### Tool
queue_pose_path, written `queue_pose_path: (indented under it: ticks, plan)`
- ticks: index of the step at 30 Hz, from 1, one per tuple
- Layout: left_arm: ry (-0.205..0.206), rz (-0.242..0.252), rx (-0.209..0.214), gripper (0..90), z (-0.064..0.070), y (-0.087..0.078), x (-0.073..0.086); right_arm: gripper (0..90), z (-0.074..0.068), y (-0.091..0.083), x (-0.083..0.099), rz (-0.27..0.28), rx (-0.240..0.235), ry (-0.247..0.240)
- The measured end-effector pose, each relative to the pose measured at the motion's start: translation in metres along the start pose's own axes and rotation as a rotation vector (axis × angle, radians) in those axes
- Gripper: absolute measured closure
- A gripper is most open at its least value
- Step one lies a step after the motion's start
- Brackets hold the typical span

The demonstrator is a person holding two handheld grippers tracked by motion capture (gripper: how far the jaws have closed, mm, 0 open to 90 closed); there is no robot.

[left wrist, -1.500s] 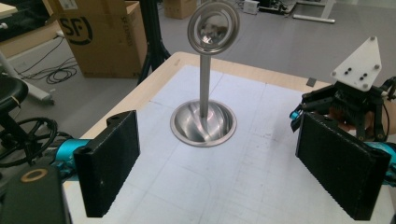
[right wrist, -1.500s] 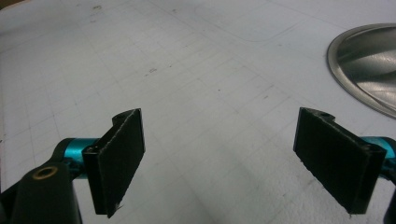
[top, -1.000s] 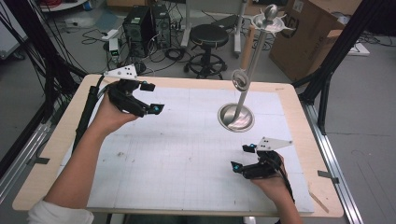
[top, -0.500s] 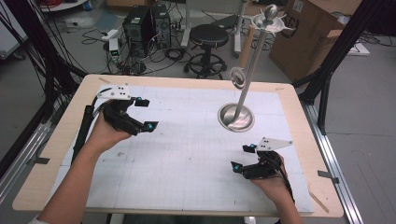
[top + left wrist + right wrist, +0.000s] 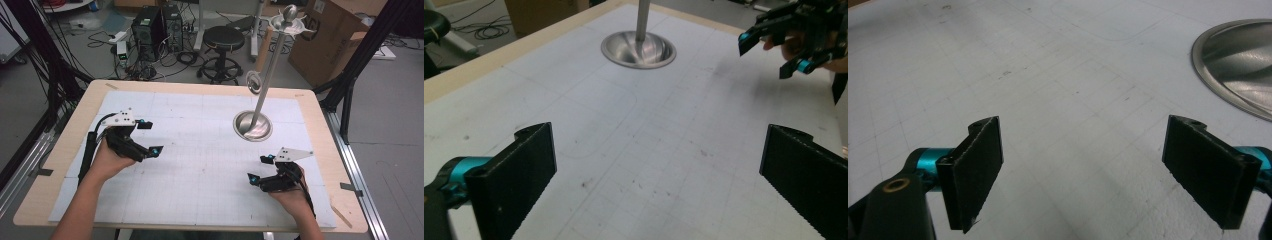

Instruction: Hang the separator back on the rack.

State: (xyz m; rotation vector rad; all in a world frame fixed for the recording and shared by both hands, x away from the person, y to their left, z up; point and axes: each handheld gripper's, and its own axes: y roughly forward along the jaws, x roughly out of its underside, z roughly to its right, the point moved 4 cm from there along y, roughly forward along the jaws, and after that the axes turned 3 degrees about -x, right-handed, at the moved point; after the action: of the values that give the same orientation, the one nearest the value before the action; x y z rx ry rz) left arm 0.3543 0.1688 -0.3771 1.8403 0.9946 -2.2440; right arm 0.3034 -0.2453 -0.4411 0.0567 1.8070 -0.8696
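Note:
A metal stand with a round dish base (image 5: 253, 126) and a tall pole (image 5: 270, 65) rises from the right half of the white gridded mat (image 5: 200, 165); a small ring hangs on the pole (image 5: 254, 80). My left gripper (image 5: 149, 137) is at the mat's left, open, with nothing between its jaws. Near the front right, my right gripper (image 5: 260, 169) is open and empty too. In the left gripper view the dish base (image 5: 638, 49) lies ahead and the right gripper (image 5: 774, 47) shows at upper right. The base's rim (image 5: 1238, 65) fills the right gripper view's corner.
The wooden table edge (image 5: 200, 86) frames the mat. Beyond the table stand a black stool (image 5: 224, 40), computer towers (image 5: 150, 25), cables and a cardboard box (image 5: 330, 40). Black frame posts (image 5: 350, 75) stand at the right.
My left gripper has moved toward the person and lower over the mat's left side. The right gripper has stayed where it was.

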Motion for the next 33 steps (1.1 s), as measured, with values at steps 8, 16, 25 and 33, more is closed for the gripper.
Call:
queue_pose_path:
  ticks: [8,16,25,33]
  plan:
    - [-0.011,-0.037,-0.023,1.7,-0.001,-0.008,0.022,15.4,0.005,-0.001,0.001,0.001,0.009,0.005]
    - [-0.005,-0.059,-0.013,1.6,0.004,0.002,0.036,15.3,0.008,-0.005,0.003,0.011,0.011,0.015]
    - [0.003,-0.098,-0.022,1.7,0.006,0.01,0.048,15.3,0.01,-0.003,0.003,0.01,0.006,0.021]
    - [0.002,-0.111,-0.017,1.6,0.007,0.012,0.052,15.4,0.009,-0.003,0.002,0.004,0.017,0.014]
